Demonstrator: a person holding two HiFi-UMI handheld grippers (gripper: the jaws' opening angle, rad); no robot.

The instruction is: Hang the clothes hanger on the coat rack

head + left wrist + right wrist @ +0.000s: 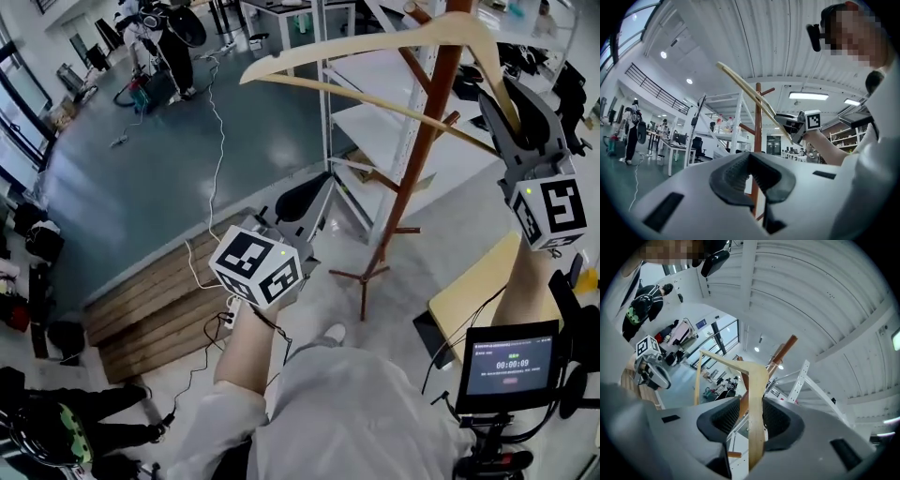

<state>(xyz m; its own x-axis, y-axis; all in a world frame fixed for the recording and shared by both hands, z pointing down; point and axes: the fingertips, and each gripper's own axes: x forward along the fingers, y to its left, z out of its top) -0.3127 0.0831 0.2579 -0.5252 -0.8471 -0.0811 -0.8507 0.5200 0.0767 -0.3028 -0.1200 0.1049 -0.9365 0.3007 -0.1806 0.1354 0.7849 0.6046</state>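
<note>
Two tongs: your right tongs (pixel 502 98) pinched the clothes hanger (pixel 375 47) by one arm, high beside the coat rack (pixel 422 141); your left tongs (pixel 314 197) were pressed together, empty. Hanger judged light, stiff, smooth.

A white shelf unit (pixel 370 70), a wooden pallet (pixel 159 295) and a trailing white cable (pixel 220 150) share the floor (pixel 122 187).
</note>
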